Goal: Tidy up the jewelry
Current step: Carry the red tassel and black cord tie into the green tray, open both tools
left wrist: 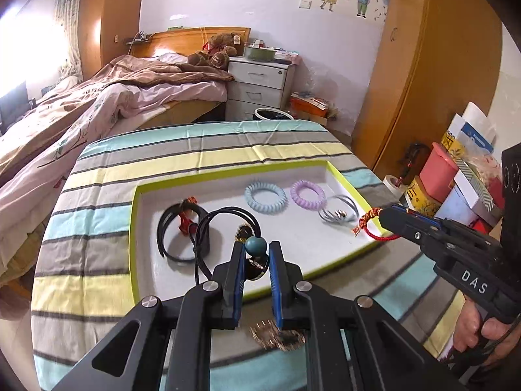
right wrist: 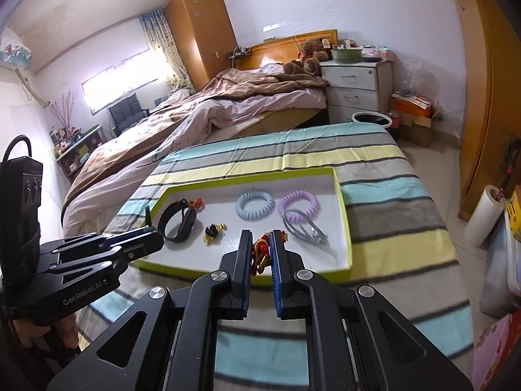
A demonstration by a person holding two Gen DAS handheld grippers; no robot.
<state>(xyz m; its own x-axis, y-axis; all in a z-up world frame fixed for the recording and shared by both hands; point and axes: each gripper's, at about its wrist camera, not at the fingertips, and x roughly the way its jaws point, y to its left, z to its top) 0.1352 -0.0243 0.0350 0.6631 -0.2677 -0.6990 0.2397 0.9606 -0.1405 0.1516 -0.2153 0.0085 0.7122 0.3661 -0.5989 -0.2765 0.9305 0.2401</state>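
A white tray with a lime-green rim (left wrist: 345, 179) (right wrist: 345, 208) lies on a striped cloth. In it are a blue coil band (left wrist: 266, 197) (right wrist: 255, 205), a purple coil band (left wrist: 307, 194) (right wrist: 298, 203), silver bangles (left wrist: 338, 213) (right wrist: 304, 226), a black bracelet (left wrist: 177, 228) (right wrist: 176, 223) and a gold-black piece (right wrist: 213, 229). My left gripper (left wrist: 257, 251) is shut on a black cord necklace with a teal bead (left wrist: 256, 246), over the tray's front. My right gripper (right wrist: 262, 244) (left wrist: 384, 216) is shut on a red-and-gold cord bracelet (right wrist: 260, 252) (left wrist: 369, 223) at the tray's front right.
The striped cloth (left wrist: 228, 143) covers a small table. A bed (left wrist: 97, 104) lies to the left, a white drawer unit (left wrist: 257, 81) behind, a wooden wardrobe (left wrist: 423, 65) and stacked boxes (left wrist: 456, 179) to the right. A gold-black ornament (left wrist: 276, 334) lies on the cloth under my left gripper.
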